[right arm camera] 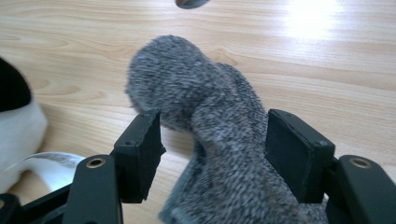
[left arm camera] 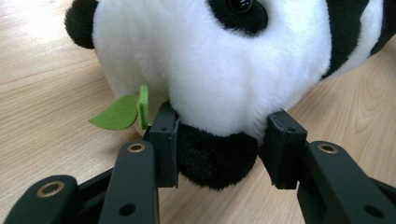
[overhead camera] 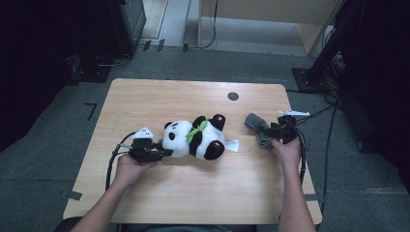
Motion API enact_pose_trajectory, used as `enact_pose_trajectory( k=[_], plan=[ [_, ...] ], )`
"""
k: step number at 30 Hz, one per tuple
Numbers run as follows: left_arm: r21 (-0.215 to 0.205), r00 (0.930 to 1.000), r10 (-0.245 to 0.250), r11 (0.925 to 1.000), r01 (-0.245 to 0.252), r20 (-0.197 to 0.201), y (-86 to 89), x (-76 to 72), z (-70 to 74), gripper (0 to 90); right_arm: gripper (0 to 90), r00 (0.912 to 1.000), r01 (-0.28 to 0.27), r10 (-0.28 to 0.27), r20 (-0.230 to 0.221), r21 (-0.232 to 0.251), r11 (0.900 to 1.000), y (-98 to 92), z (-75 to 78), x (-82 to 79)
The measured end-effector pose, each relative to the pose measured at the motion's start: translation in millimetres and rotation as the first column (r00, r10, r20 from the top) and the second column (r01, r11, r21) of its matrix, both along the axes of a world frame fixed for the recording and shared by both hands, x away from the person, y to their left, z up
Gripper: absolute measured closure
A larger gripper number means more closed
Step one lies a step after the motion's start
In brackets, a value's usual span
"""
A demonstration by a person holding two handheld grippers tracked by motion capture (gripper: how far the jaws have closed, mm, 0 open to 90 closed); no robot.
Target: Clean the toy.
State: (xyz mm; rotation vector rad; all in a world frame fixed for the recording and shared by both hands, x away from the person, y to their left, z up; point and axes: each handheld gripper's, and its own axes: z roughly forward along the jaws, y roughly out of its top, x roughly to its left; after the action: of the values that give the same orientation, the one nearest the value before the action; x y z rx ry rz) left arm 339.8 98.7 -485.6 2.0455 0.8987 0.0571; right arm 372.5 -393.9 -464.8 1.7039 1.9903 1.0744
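Plush black-and-white, the panda (overhead camera: 196, 139) lies on its side near the middle of the counter (overhead camera: 193, 193), long axis across it, head toward the left gripper (overhead camera: 157, 153), feet toward the right. The left gripper view shows those jaws clenched on the panda's head at its black ear, beside a green felt leaf (left arm camera: 119, 112). The right gripper (overhead camera: 270, 133) has its jaws released, straddling the grey sock (right arm camera: 219, 130) without pressing it, right of the panda.
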Motion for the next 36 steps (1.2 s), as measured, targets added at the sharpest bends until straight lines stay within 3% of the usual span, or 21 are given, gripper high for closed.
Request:
enact_pose_trajectory(
  k=[7, 15, 20, 25, 28, 29, 30, 32, 36],
  plan=[
    [0.003, 1.0000, -0.002, 1.0000, 0.002, -0.007, 0.2, 1.8, 2.0, 54.4, 35.4, 0.9990, -0.031, 0.031, 0.032, -0.004, 1.000, 6.8, 9.5, -13.7],
    [0.005, 0.9997, -0.005, 1.0000, 0.005, -0.022, 0.0, 4.3, 4.3, 54.6, 32.1, 0.9960, -0.072, 0.070, 0.057, 0.038, 0.997, 16.8, 15.4, -27.3],
    [0.008, 0.9995, -0.003, 1.0000, 0.003, -0.032, -0.7, 5.6, 6.0, 55.3, 32.0, 0.9912, -0.110, 0.107, 0.078, 0.034, 0.993, 26.5, 21.0, -36.4],
    [0.003, 0.9995, 0.000, 1.0000, 0.000, -0.033, -0.8, 7.2, 7.7, 55.9, 31.8, 0.9836, -0.157, 0.149, 0.103, 0.073, 0.985, 38.0, 22.3, -47.5],
    [0.002, 0.9994, 0.002, 1.0000, -0.002, -0.036, -1.4, 8.6, 10.3, 57.1, 32.2, 0.9714, -0.211, 0.202, 0.125, 0.064, 0.975, 50.9, 23.3, -55.1],
    [0.002, 0.9994, 0.002, 1.0000, -0.002, -0.036, -1.4, 8.6, 10.3, 57.2, 32.2, 0.9714, -0.211, 0.202, 0.125, 0.064, 0.975, 50.9, 23.3, -55.1],
    [-0.002, 0.9991, 0.006, 1.0000, -0.006, -0.042, -1.4, 9.3, 10.8, 57.3, 32.3, 0.9617, -0.246, 0.234, 0.142, 0.072, 0.967, 57.6, 22.8, -59.2],
    [-0.010, 0.9990, 0.013, 0.9999, -0.013, -0.043, -1.0, 10.4, 12.3, 57.4, 32.3, 0.9596, -0.256, 0.244, 0.140, 0.072, 0.964, 61.4, 22.7, -61.0],
    [-0.022, 0.9990, 0.014, 0.9996, -0.015, -0.043, -0.2, 11.4, 14.6, 58.3, 32.5, 0.9363, -0.332, 0.319, 0.147, 0.074, 0.940, 79.7, 21.3, -65.0]
  ],
)
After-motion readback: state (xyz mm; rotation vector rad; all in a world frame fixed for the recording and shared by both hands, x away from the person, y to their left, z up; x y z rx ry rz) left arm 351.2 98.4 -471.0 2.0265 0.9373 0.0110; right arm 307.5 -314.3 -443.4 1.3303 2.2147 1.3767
